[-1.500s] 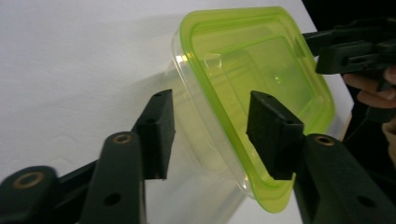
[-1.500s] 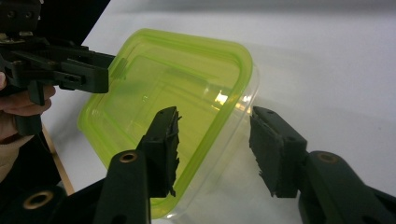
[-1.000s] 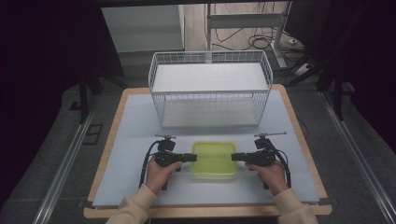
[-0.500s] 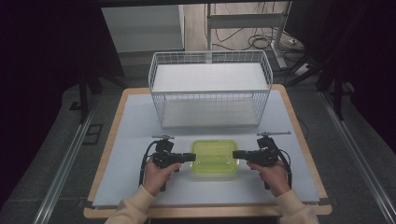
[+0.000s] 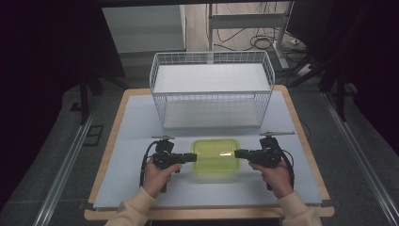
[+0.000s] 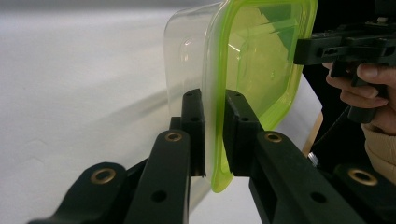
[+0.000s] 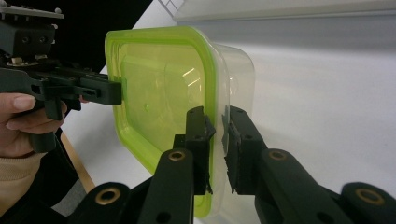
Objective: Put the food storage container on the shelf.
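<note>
A clear plastic container with a yellow-green lid (image 5: 216, 157) sits at the near middle of the pale surface (image 5: 131, 127), well short of the white wire basket (image 5: 211, 89) that stands at the far side. Both grippers come at it from opposite short ends, which makes sense for a wide, shallow box — one pinch alone would let it swing or tip.

The left gripper (image 5: 189, 157) has its jaws closed on the lid's rim at the left end; in the left gripper view the green lip (image 6: 215, 140) runs straight down between the two black jaws, one jaw on the lid side and one on the clear wall side. The right gripper (image 5: 240, 153) does the same at the other end, and in the right gripper view (image 7: 215, 135) its padded jaws pinch the rim where lid meets tub. Whether that pinch is fully tight is hard to say, since a thin gap shows around the rim there.

Gripping the rim rather than the smooth wall gives the jaws an edge to catch on. With the two holds level and mirrored, the box looks set for a flat two-handed lift — likely toward the basket — though from above I cannot tell if it has left the surface.
</note>
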Demonstrator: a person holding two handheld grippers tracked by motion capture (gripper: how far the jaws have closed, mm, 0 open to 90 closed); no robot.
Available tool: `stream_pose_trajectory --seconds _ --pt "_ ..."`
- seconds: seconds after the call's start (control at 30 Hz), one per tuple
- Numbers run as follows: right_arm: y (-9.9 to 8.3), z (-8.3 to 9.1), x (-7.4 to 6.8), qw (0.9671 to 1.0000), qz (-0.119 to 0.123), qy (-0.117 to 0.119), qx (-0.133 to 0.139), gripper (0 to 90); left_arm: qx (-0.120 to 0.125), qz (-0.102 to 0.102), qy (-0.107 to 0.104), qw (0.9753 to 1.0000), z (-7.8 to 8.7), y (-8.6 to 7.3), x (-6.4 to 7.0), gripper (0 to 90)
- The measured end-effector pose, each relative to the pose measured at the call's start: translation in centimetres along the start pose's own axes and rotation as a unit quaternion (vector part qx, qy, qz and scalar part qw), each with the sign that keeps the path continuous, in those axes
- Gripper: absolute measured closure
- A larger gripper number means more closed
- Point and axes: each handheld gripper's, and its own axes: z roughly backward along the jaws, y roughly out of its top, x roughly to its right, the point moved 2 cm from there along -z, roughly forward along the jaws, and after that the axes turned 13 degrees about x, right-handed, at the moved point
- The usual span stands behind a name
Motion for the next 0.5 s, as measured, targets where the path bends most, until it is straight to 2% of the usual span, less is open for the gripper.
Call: stream_pose_trajectory --seconds 0.27,0.5 --pt "0.5 0.13 -0.46 0.9999 0.009 0.0 0.005 80.5 0.004 0.001 -0.002 1.0 0.18 0.27 0.07 80.4" --pt "1.0 0.33 -0.91 0.9997 0.019 0.001 0.012 80.5 0.007 -0.008 -0.002 0.9999 0.5 0.87 0.45 80.4"
